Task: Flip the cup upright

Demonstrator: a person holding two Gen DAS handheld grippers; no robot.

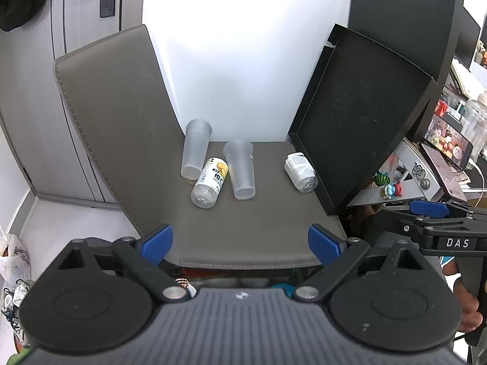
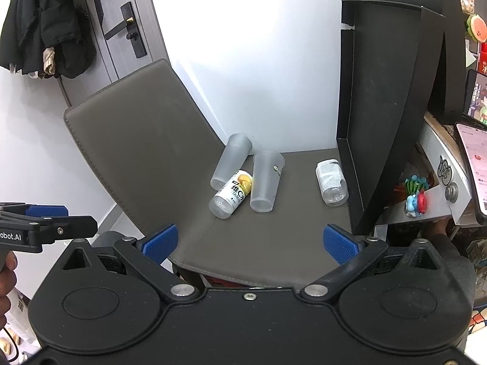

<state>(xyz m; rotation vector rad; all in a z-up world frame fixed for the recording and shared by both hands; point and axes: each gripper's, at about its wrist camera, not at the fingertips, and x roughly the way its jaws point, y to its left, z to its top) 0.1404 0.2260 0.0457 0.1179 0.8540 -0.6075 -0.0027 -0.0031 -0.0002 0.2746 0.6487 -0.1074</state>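
Observation:
Two frosted clear plastic cups lie on their sides on a grey chair seat (image 1: 243, 237). The left cup (image 1: 195, 154) also shows in the right wrist view (image 2: 232, 161). The right cup (image 1: 240, 168) also shows there (image 2: 265, 181). Both have their bases toward me and their mouths toward the wall. My left gripper (image 1: 240, 241) is open and empty, over the seat's front edge. My right gripper (image 2: 251, 243) is open and empty, also at the front edge. Each gripper shows from the side in the other's view.
A yellow-labelled bottle (image 1: 210, 182) lies between the cups. A clear bottle (image 1: 300, 172) with a white label lies at the right beside a black tray (image 1: 362, 115) leaning upright. The chair back (image 1: 115, 115) rises at the left. A cluttered desk (image 1: 426, 176) stands to the right.

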